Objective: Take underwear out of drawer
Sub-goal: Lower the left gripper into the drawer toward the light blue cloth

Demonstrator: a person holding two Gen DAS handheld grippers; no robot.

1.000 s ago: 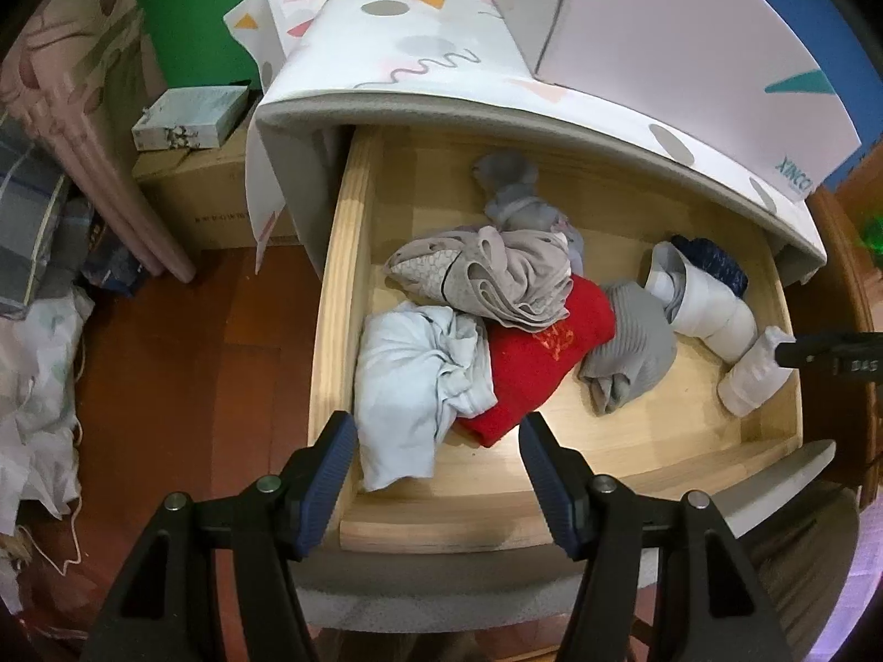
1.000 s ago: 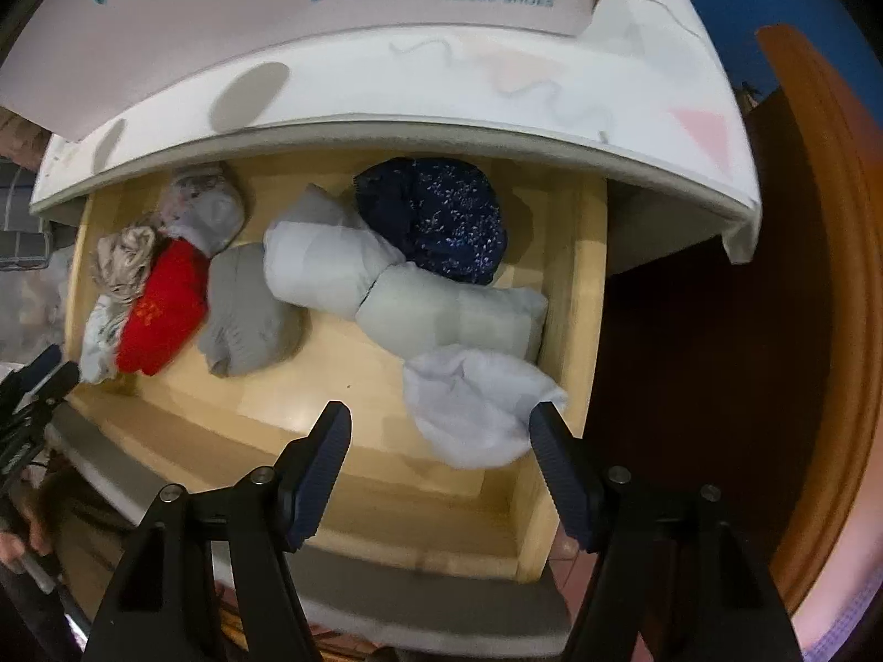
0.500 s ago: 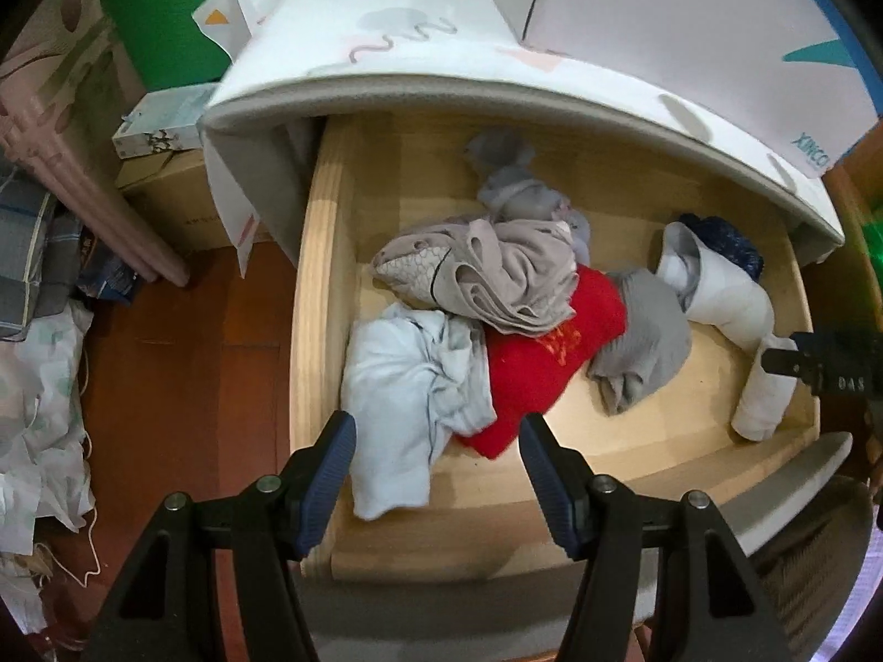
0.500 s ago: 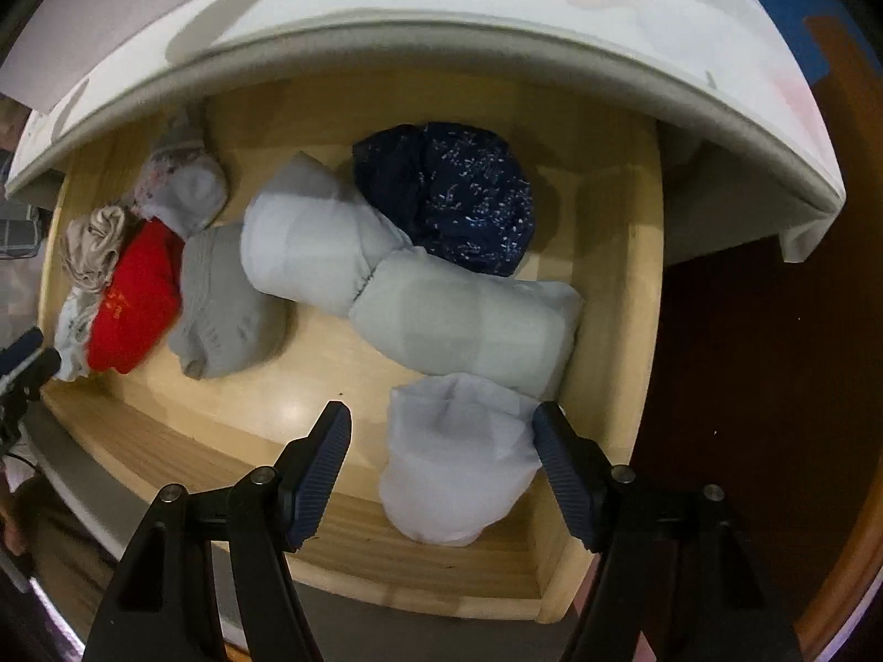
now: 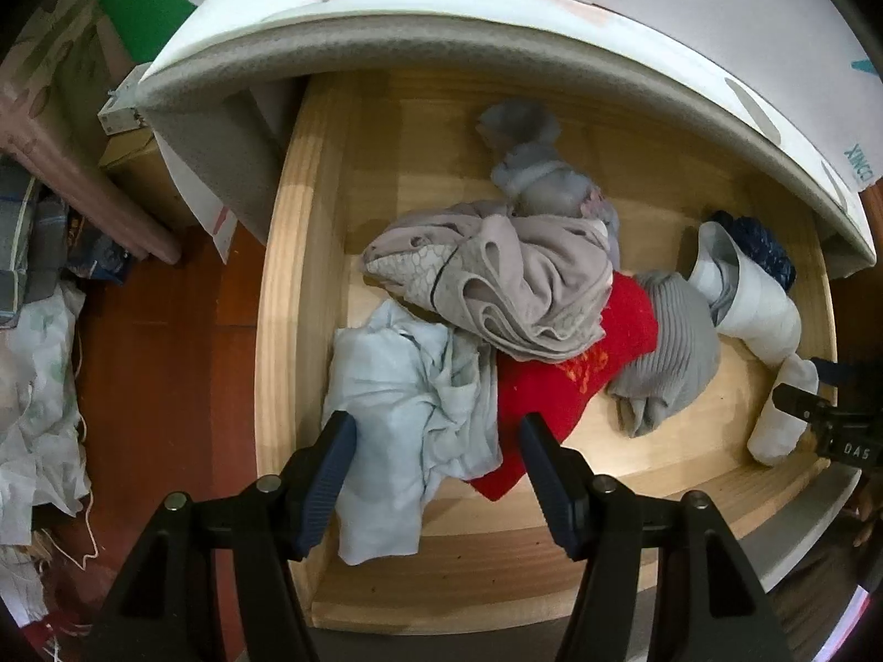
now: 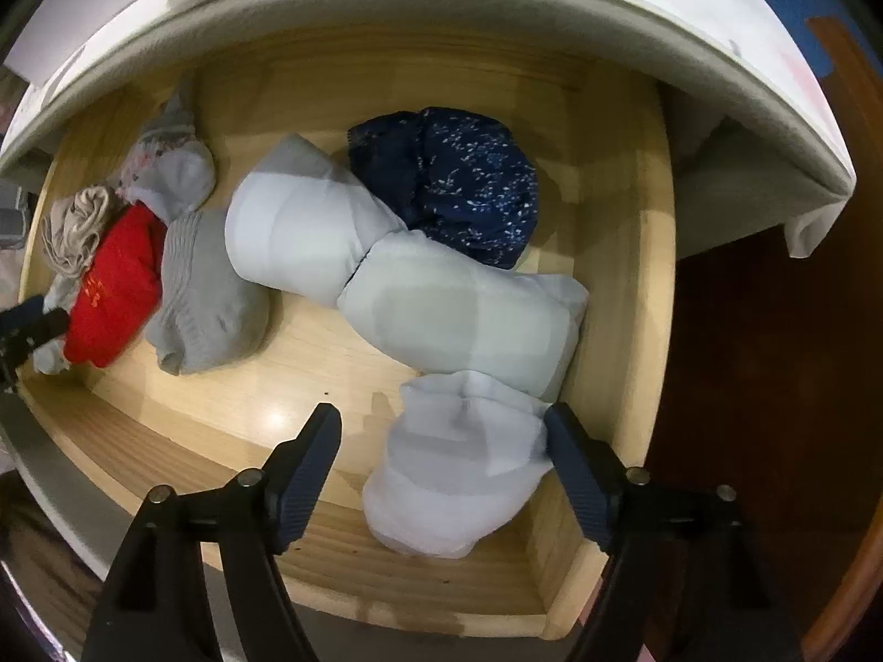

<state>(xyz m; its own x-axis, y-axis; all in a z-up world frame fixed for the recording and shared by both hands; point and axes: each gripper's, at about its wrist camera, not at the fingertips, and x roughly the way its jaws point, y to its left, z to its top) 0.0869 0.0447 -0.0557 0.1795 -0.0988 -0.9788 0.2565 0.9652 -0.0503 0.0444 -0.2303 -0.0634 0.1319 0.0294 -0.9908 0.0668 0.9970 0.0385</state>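
An open wooden drawer (image 5: 287, 298) holds a pile of underwear. In the left wrist view a crumpled pale blue piece (image 5: 397, 391) lies at the front left, beside a red piece (image 5: 557, 380) and under a beige-grey piece (image 5: 513, 270). My left gripper (image 5: 436, 452) is open, its jaws straddling the pale blue piece from just above. In the right wrist view a rolled white piece (image 6: 463, 469) lies in the drawer's (image 6: 651, 254) front right corner. My right gripper (image 6: 441, 441) is open around it, the right finger (image 6: 574, 458) close against it.
Further rolled pieces fill the drawer: two pale grey rolls (image 6: 463, 309), a dark blue floral one (image 6: 463, 182), a ribbed grey one (image 6: 204, 287). A padded tabletop (image 5: 386, 16) overhangs the drawer's back. Cloth heaps (image 5: 33, 375) lie on the red floor at left.
Both grippers have moved down and forward into the drawer. The left now straddles the pale blue piece, the right the white roll. Both stay open.
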